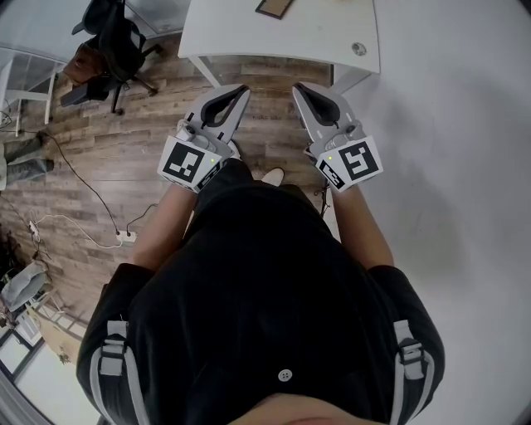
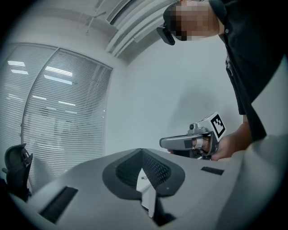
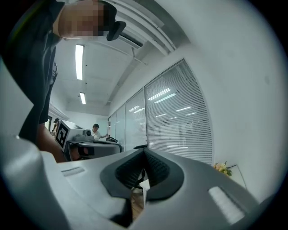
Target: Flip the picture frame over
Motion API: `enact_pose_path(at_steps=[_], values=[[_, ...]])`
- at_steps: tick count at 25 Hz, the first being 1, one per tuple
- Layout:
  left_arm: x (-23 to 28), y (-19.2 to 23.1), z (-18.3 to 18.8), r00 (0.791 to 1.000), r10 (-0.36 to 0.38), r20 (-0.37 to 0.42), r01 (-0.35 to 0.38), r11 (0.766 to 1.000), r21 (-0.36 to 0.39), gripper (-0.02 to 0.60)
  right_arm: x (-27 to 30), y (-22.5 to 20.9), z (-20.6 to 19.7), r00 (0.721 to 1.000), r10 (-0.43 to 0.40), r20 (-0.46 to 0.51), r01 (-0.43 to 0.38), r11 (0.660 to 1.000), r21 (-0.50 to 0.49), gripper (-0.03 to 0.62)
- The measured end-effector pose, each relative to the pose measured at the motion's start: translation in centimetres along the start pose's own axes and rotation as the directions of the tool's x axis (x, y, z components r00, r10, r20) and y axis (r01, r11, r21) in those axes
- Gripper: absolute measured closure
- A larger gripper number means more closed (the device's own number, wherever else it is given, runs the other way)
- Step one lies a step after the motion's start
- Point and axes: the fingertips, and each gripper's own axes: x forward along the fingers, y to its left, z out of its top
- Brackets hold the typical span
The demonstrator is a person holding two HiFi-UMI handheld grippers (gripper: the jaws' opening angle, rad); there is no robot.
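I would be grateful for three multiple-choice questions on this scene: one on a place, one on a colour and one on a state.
1. Where does the picture frame lie?
A. In a cardboard box
B. On the white table
C. Between the tongs

2. What colour is that table?
A. White
B. Black
C. Red

3. How do the left tongs and the right tongs stand?
A. Both wide open
B. Both shut on the frame
C. Both shut, empty

Answers:
1. B: the frame rests on the table at the top of the head view, well ahead of both tongs.
2. A: the top is plain white against the brown floor.
3. C: each gripper view shows its tongs closed tip to tip with nothing between them.
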Motion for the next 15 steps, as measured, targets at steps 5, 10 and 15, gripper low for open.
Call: enact_pose_path(at_steps=[5, 10, 15], values=[[0.3, -0.2, 0.0, 1.000, -0.008, -0.005, 0.008, 1.000, 0.001, 0.577, -0.1, -0.4, -0.2, 1.000, -0.022, -0.017, 0.021, 1.000, -0.008, 0.490], [0.8, -0.3, 0.5, 1.000, -0.017, -0.007, 0.017, 1.000, 0.008, 0.577, -0.1, -1.0, -0.5, 0.999, -0.027, -0.044, 0.028, 0.999, 0.016, 0.403], [1.0, -0.8, 0.6, 1.000, -0.018, -0.020, 0.019, 1.000, 0.015, 0.577, -0.6, -1.5, -0.6, 0.998, -0.041, -0.052, 0.043, 0.999, 0.033, 0.302]])
